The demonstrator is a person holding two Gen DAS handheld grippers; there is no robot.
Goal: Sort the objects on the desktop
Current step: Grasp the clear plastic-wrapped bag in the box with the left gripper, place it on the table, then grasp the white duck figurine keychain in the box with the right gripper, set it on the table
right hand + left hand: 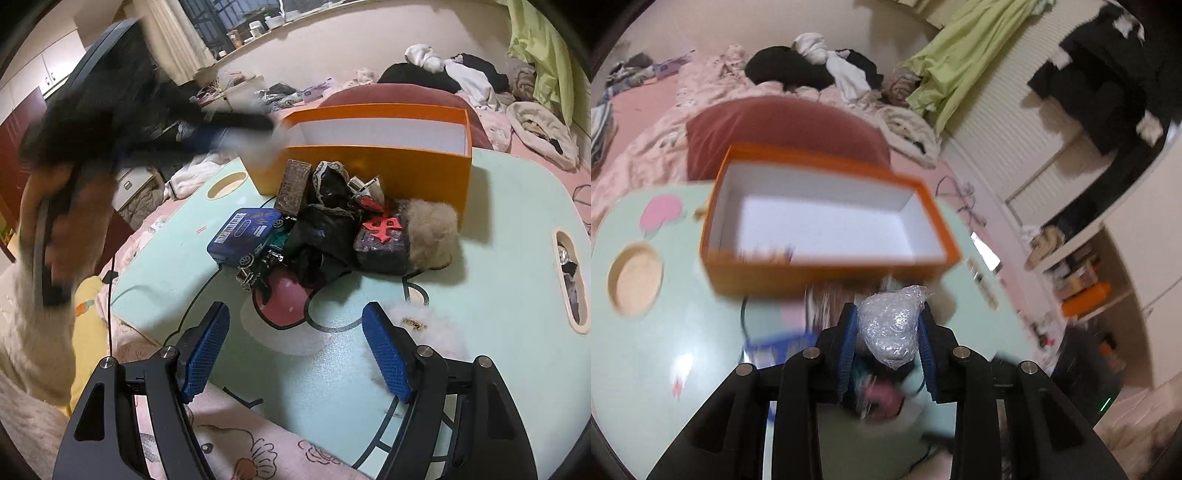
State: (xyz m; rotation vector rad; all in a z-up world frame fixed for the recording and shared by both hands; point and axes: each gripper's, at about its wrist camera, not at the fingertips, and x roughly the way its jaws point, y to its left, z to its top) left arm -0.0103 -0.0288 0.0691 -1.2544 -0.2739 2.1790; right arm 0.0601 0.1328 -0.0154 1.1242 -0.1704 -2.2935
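Crinkled plastic bundle (891, 325) clamped between left tongs (888, 334), near orange box (827, 218).

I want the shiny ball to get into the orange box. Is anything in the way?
Nothing visible blocks it. The left tool holds the plastic-wrapped ball just short of the orange box, whose top is open. Only the box's near wall lies between them.

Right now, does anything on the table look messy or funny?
Yes. The things are heaped in a jumble in front of the orange box: a blue tin, toy cars, black cloth and a furry thing. The box looks nearly empty. A white fluff tuft lies apart.
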